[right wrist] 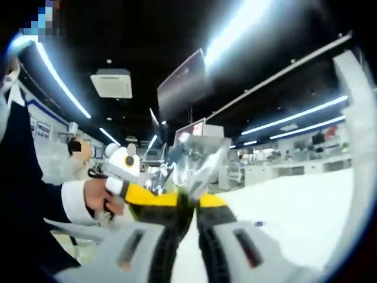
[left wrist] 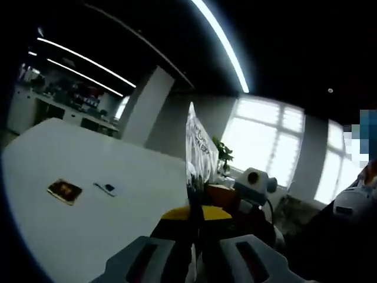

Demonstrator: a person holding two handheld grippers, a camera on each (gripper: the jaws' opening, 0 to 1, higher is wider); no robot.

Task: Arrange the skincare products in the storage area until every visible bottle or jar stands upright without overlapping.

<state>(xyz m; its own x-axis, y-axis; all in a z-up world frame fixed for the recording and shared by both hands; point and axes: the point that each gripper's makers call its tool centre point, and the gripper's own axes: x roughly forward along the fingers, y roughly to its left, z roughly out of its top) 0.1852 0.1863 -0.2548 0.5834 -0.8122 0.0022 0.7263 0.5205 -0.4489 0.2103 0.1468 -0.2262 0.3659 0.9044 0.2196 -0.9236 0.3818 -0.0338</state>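
Both claws, the left gripper (left wrist: 194, 247) and right gripper (right wrist: 188, 247), pinch together on one thin, crinkly clear plastic packet (left wrist: 197, 153) rising just ahead of their tips, seemingly light, limp, slippery, best held by its edge, with the white table (left wrist: 70, 236) stretching open beyond.

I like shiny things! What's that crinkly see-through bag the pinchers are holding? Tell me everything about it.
The clear plastic bag looks thin, crinkled and glossy, with pale print on it. It stands up in the air above the white table, rising to a point in the left gripper view. Both grippers pinch it: the left gripper has its jaws closed on the lower edge, and the right gripper clamps it too. What's inside can't be made out.
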